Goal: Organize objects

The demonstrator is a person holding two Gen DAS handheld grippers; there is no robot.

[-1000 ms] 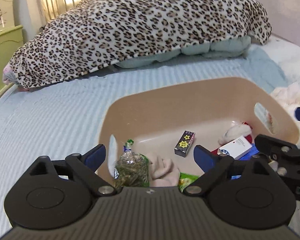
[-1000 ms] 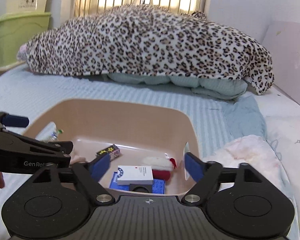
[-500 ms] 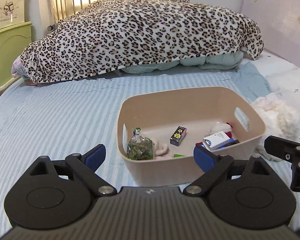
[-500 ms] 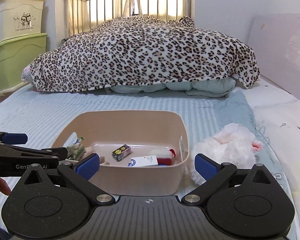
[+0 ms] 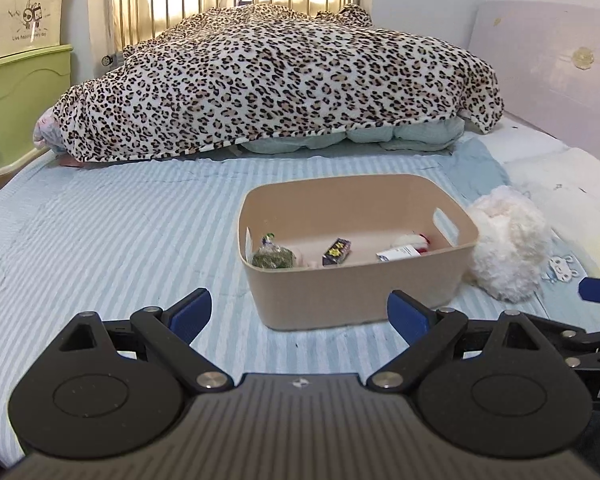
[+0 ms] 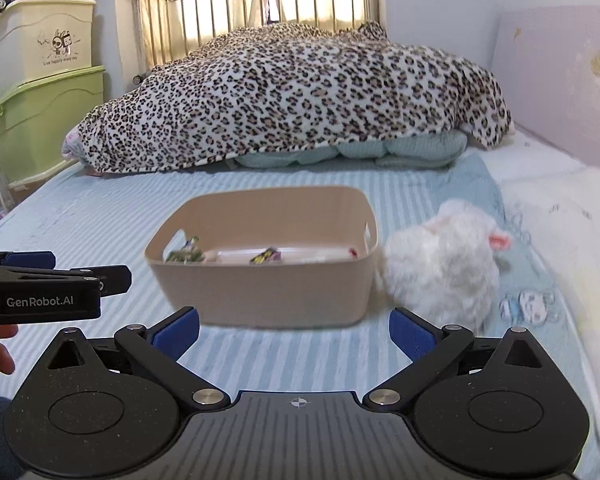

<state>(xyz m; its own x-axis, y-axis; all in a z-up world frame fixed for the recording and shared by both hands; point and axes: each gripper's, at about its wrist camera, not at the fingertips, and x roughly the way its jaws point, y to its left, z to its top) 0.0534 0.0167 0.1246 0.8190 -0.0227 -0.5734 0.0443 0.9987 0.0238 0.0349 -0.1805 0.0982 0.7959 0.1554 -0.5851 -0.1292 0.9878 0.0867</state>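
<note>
So the tan bin (image 5: pixel 356 292) is sitting on the striped bed (image 5: pixel 112 240), and most of the small stuff is already lying inside it: a little bag of green stuff (image 5: pixel 272 257) at the left end, a dark box with yellow stars (image 5: pixel 336 251) in the middle, a white carton (image 5: pixel 400 252) toward the right and something white with a red bit (image 5: pixel 414 239) behind it. My guess is that's the whole point of the bin, one spot for the loose bits so they aren't rolling around on the sheet.

What's looking unfinished is the fluffy white toy (image 6: pixel 440 264), which is sitting on the bed outside the bin, pressed right against its right-hand wall. It's bulky compared with the rest, so it probably goes in last, on top.

Both sets of tongs are hanging in front of the bin, on the near side. The left tongs (image 5: pixel 300 312) are standing wide open with nothing between them, just bed and the bin's front wall beyond. The right tongs (image 6: pixel 294 330) are spread as wide as they go, empty too. I'd read that as wide and ready, since a fat soft toy needs the full spread. The right one is nearer the toy, so I'd bet on that side doing the grab.

The leopard blanket (image 6: pixel 292 96) at the far end isn't part of this, as far as I can tell.
</note>
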